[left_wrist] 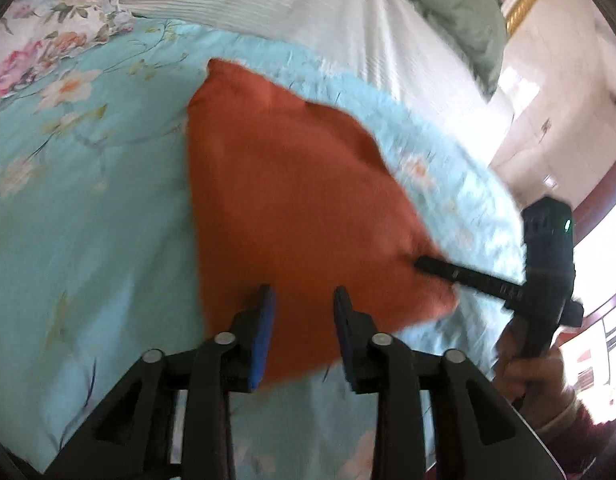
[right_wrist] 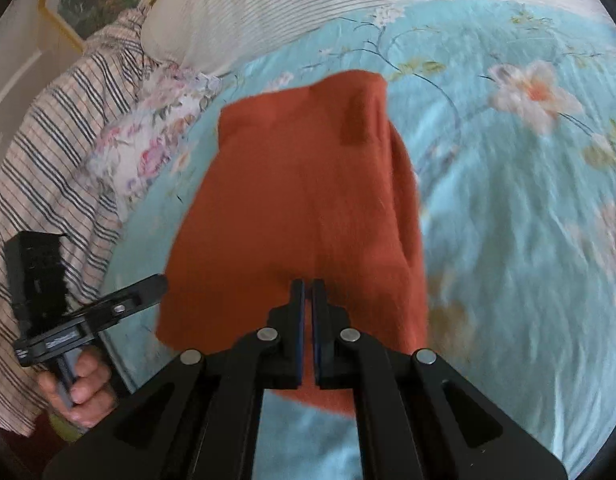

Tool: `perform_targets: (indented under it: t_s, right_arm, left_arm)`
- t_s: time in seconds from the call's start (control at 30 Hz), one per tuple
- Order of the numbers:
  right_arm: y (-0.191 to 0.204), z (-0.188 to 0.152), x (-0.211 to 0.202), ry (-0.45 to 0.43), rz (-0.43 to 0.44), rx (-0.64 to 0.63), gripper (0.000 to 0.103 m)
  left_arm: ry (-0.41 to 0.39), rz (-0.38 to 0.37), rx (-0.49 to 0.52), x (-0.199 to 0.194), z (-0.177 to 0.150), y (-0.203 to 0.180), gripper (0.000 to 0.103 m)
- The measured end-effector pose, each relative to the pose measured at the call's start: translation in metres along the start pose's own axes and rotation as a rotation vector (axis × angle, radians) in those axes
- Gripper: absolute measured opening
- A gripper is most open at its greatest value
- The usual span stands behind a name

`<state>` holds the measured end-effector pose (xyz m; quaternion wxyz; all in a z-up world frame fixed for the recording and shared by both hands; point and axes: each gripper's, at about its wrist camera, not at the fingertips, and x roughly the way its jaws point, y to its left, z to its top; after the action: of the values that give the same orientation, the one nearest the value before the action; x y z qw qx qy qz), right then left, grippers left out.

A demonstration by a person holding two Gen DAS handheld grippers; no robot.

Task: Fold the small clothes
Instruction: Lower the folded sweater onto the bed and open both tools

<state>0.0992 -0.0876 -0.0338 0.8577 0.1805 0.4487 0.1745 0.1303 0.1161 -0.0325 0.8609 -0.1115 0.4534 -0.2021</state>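
Lying on the bed [left_wrist: 68,200], the orange cloth [left_wrist: 292,200] is mid-fold: right tongs [right_wrist: 307,282] pinched shut over it, left tongs [left_wrist: 304,294] parted, empty. Next likely a smoothing or another fold.

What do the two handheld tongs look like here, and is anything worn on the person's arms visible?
Both tongs are black plastic linkages with round silver pivot pins and blue pads inside the fingers: left tongs, right tongs. Seen from the left camera, the right unit's black body carries a small green light. A dark red sleeve with a pale cuff shows at the right hand. No cables visible.
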Motion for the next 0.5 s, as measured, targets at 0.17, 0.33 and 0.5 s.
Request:
perform_targets:
  t_s: [0.17,0.33,0.5]
  right_arm:
    - [-0.017,-0.016,0.011,0.001,-0.047,0.037,0.004]
    - [-0.007,-0.018,0.003,-0.017,-0.068,0.037,0.004]
    - [-0.012,-0.031,-0.004,-0.019,-0.082,0.066,0.004]
  left_arm:
    - [0.021,0.038,-0.017,0.009,-0.022,0.008,0.035]
    - [0.005,0.076,-0.001,0.004,-0.026,0.0,0.036]
    - [-0.001,0.082,-0.019,0.002,-0.032,0.007,0.036]
